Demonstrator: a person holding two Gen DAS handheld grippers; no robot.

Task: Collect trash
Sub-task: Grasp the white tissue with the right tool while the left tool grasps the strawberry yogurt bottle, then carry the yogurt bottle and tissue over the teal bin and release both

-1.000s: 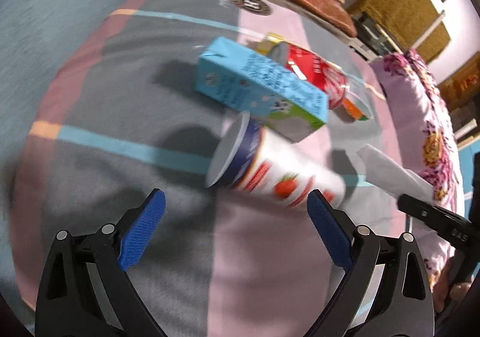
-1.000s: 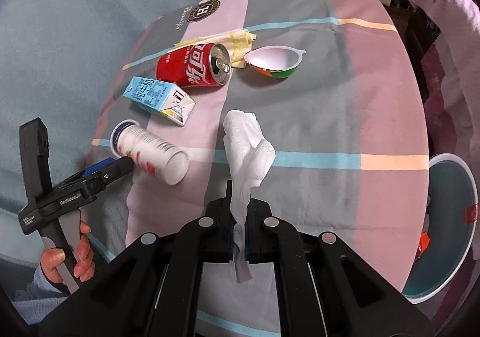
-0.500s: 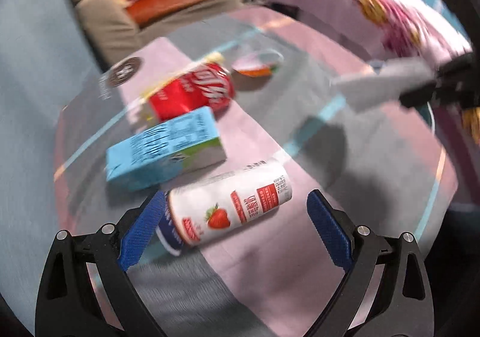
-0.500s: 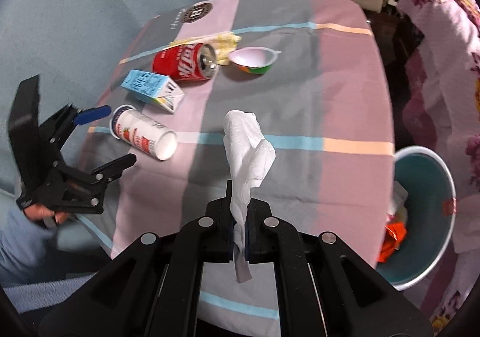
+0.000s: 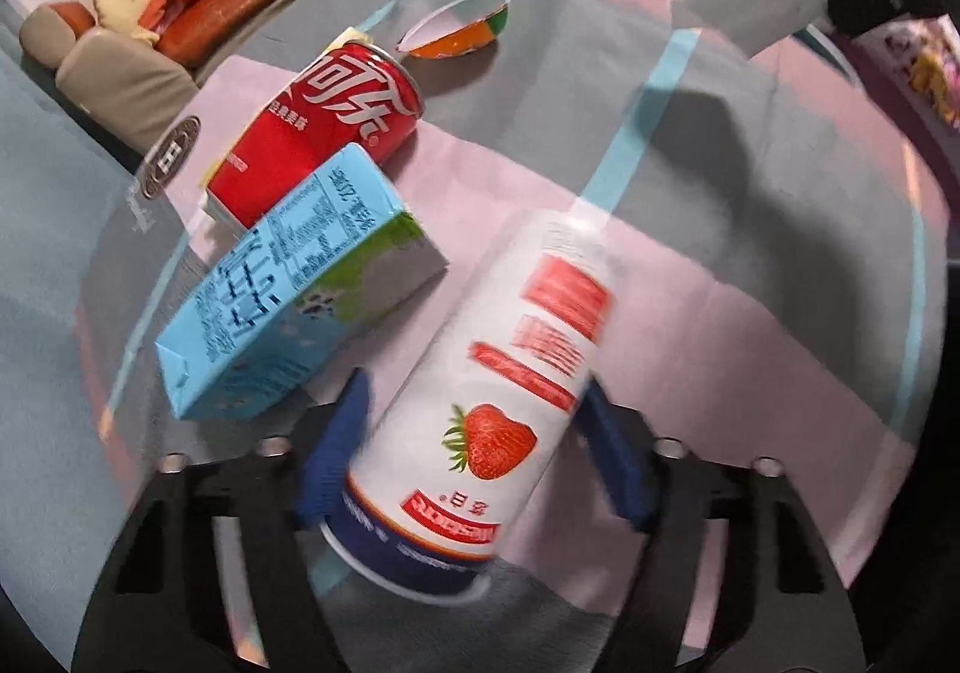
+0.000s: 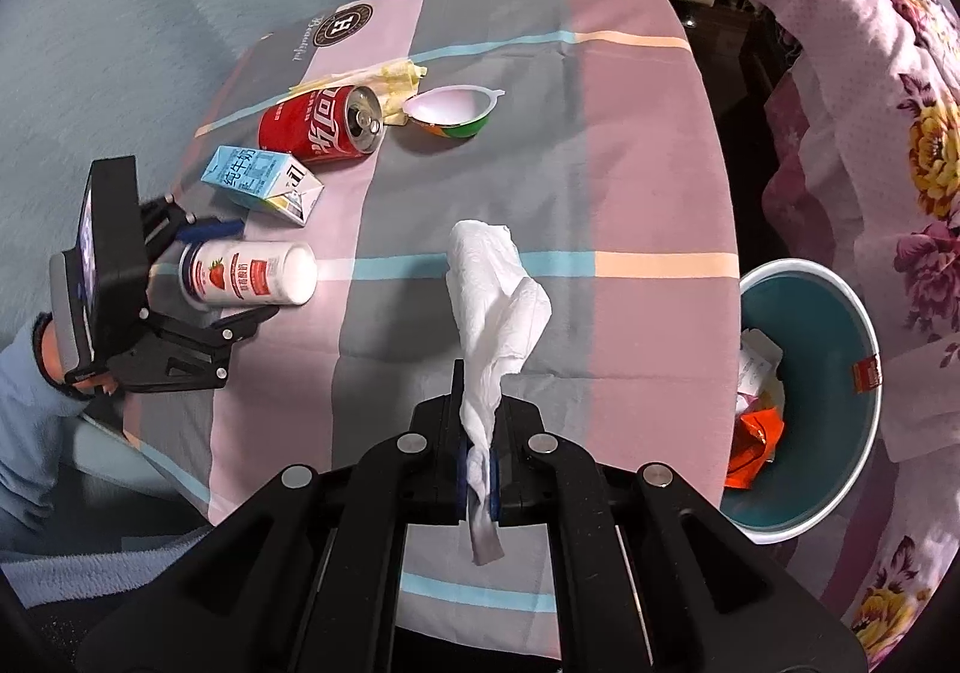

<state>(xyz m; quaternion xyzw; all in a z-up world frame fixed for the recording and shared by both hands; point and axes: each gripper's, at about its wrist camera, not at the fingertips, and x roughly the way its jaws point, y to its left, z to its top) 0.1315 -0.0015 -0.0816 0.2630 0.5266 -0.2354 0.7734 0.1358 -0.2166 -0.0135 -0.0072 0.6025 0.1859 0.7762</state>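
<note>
Striped cloth covers the table (image 6: 648, 145), where the left gripper (image 5: 474, 445) is closing around the lying strawberry bottle (image 5: 498, 403) to lift it, while the right gripper (image 6: 477, 469) pinches a tissue (image 6: 492, 301) bound for the bin (image 6: 828, 391).

Table (image 6: 630, 181) under a checked pink-and-grey cloth with blue and peach stripes, round logo near the far left corner. All items sit toward the left edge: strawberry bottle (image 6: 249, 277) on its side nearest that edge, blue milk carton (image 6: 264, 181) just beyond it, red can (image 6: 321, 127) lying down, yellow wrapper (image 6: 384, 73) behind the can, empty cup (image 6: 453, 112) beside the can's open end.
</note>
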